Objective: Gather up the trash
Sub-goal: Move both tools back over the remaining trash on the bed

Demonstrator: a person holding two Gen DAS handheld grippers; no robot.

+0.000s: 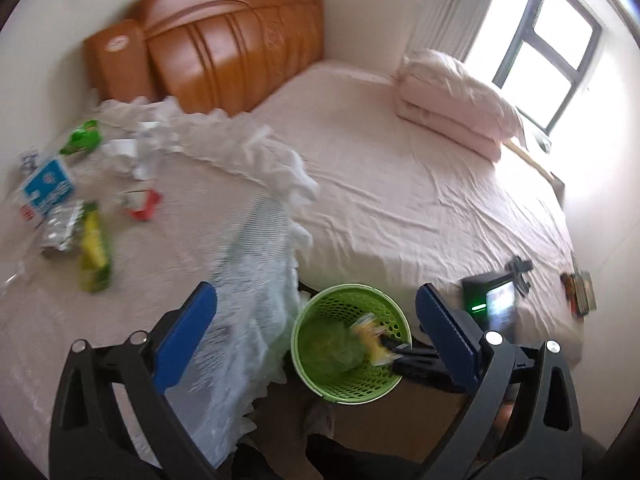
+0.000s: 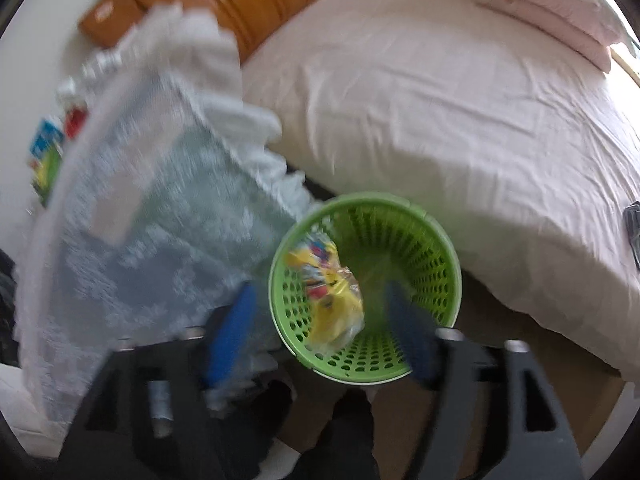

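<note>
Lying inside the green basket (image 2: pixel 366 292), a yellow wrapper (image 2: pixel 332 292) sits just ahead of the right gripper (image 2: pixel 320 320), between its blue jaws, which stand wide apart and grip nothing. The left gripper (image 1: pixel 316 320) is also spread wide and empty, with the basket between and just beyond its jaws. More litter remains well off to the left of those jaws on the lace-covered surface: a yellow-green packet (image 1: pixel 94 252), a foil wrapper (image 1: pixel 60 228), a blue card (image 1: pixel 48 188). By my judgement the left hand is nearer; the packet's long axis runs roughly away from the jaws.
</note>
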